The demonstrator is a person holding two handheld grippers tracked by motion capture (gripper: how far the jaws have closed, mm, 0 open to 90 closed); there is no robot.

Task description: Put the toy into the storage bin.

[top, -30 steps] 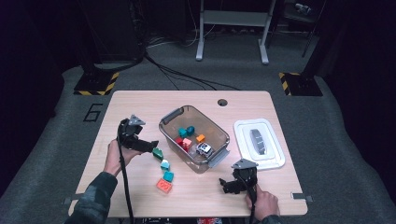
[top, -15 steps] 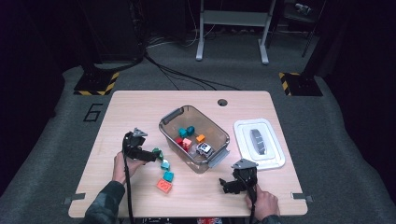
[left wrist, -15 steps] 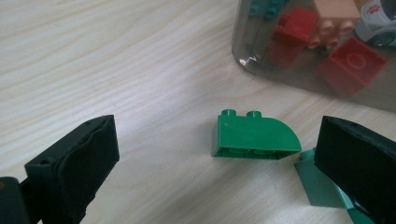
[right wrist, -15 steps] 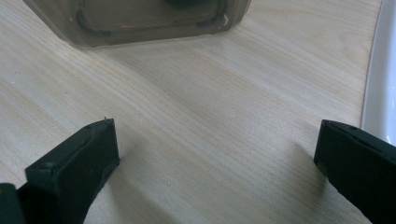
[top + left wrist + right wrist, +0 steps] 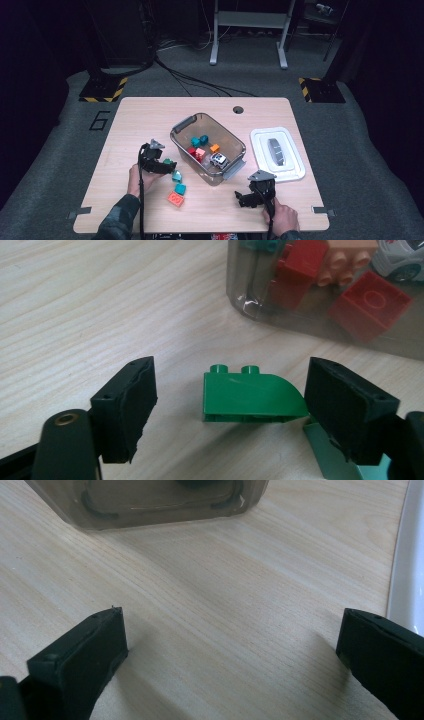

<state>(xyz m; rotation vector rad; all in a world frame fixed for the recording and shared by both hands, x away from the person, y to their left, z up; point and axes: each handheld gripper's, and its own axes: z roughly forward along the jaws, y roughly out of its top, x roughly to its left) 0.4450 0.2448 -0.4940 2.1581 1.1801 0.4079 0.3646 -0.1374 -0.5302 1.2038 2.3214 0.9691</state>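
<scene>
I count four loose pieces on the table (image 5: 125, 125) beside my left gripper (image 5: 167, 166): one green brick (image 5: 250, 395), two teal blocks (image 5: 177, 176), (image 5: 180, 189) and one orange-red brick (image 5: 175, 199) nearest me. One clear bin (image 5: 186, 124) stands mid-table with about six pieces inside, among them a small white toy car (image 5: 218, 160). One white lid (image 5: 295, 172) lies to the bin's right.

The green brick is short, with two studs on top and one end curving down. It lies on the wood just in front of the bin's wall, between my left gripper's jaws. Those jaws have just been closing on it; the pad (image 5: 350, 405) on the curved side looks to be at the brick's edge, the other pad stands clear, so it is not clamped.

My right gripper (image 5: 230, 655) rests over bare wood near the bin's corner, jaws wide apart with nothing between them.

In the left gripper view a teal block (image 5: 325, 460) is mostly hidden behind the jaw, and the bin's contents are cut off at the top edge.
</scene>
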